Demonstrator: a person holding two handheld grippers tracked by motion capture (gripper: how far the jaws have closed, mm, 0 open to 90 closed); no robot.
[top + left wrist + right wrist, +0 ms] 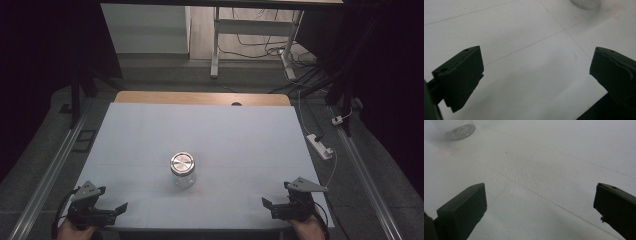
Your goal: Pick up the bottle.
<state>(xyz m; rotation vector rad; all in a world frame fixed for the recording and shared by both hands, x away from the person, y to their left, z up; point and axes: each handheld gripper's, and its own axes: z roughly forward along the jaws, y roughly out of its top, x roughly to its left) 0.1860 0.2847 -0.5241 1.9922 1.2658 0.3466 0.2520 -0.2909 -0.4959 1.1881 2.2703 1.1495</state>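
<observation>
Centrally: clear glass jar (pixel 183 171), round metal lid — seemingly empty; both grippers' jaws apart.

Lab or workroom – white-covered table (pixel 150 130), desk frame (pixel 250 30), floor cables (pixel 305 70)

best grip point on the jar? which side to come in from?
Probably the glass body of the jar, below the metal lid. It stands upright in the open, so come in level from the near side. Either open gripper, left or right, can straddle it.
</observation>
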